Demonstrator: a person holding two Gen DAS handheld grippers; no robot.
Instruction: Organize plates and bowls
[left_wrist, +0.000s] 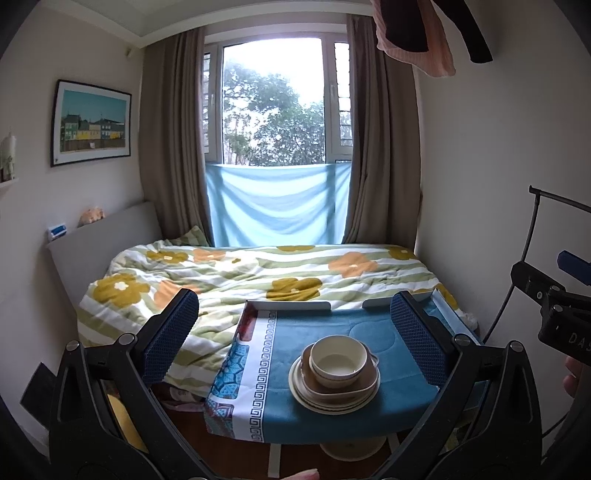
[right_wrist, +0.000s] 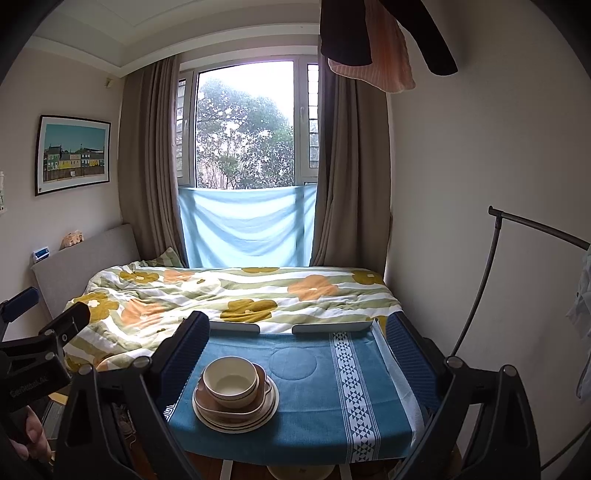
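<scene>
A cream round bowl (left_wrist: 338, 360) sat atop stacked brown and cream plates (left_wrist: 334, 395) on the blue-clothed desk (left_wrist: 388, 402); the left gripper (left_wrist: 295, 336) and right gripper (right_wrist: 299, 358) hovered wide apart, empty.

Partial white lettering "DAS" legible on right gripper (left_wrist: 565, 314) body, left wrist view. Lettering on left gripper (right_wrist: 33, 384) body blurred, unreadable.
</scene>
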